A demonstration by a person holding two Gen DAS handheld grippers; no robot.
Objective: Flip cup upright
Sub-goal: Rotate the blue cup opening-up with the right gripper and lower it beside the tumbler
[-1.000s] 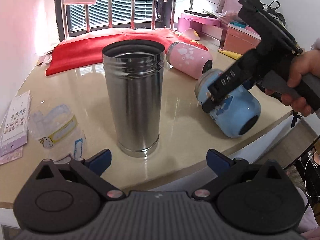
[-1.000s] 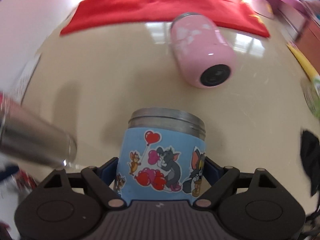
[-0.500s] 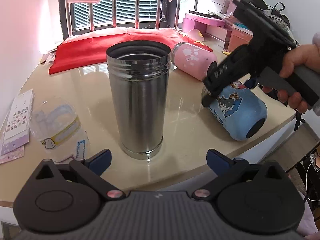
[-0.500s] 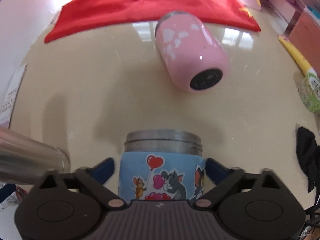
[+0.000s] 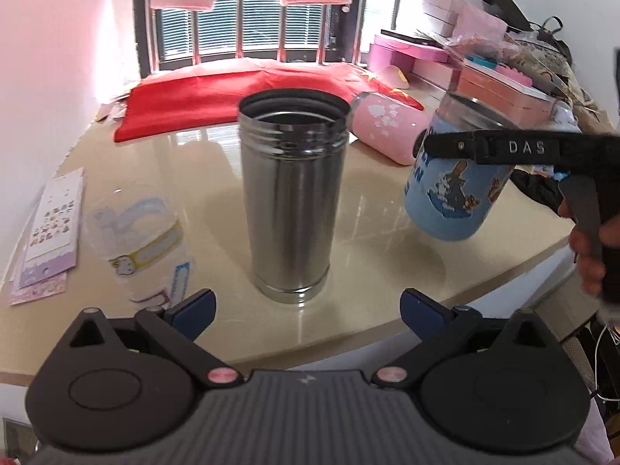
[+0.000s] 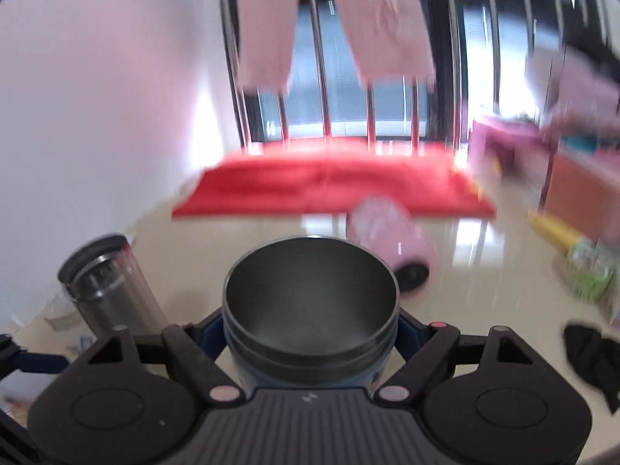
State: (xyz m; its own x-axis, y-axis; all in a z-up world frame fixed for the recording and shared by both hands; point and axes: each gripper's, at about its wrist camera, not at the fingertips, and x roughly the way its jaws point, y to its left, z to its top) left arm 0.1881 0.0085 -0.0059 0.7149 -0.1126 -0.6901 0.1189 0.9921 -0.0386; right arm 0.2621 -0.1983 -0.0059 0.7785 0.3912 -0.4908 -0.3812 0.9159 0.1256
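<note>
My right gripper (image 6: pixel 310 329) is shut on the blue cartoon cup (image 5: pixel 453 178), held above the table, mouth up and tilted slightly. In the right wrist view I look into its open steel mouth (image 6: pixel 310 294). The right gripper also shows in the left wrist view (image 5: pixel 434 143). A tall steel cup (image 5: pixel 292 197) stands upright in the table's middle; it also shows in the right wrist view (image 6: pixel 108 290). A pink cup (image 5: pixel 387 131) lies on its side behind. My left gripper (image 5: pixel 306 304) is open and empty, in front of the steel cup.
A red cloth (image 5: pixel 240 93) covers the back of the beige table (image 5: pixel 387 271). Sticker sheets (image 5: pixel 54 228) and a clear plastic lid (image 5: pixel 135 236) lie at the left. Pink and orange boxes (image 5: pixel 496 85) stand at the back right. The table's front edge is near.
My right gripper has lifted the blue cup off the table and turned it from lying on its side to mouth up. The left gripper and steel cup have stayed in place.
</note>
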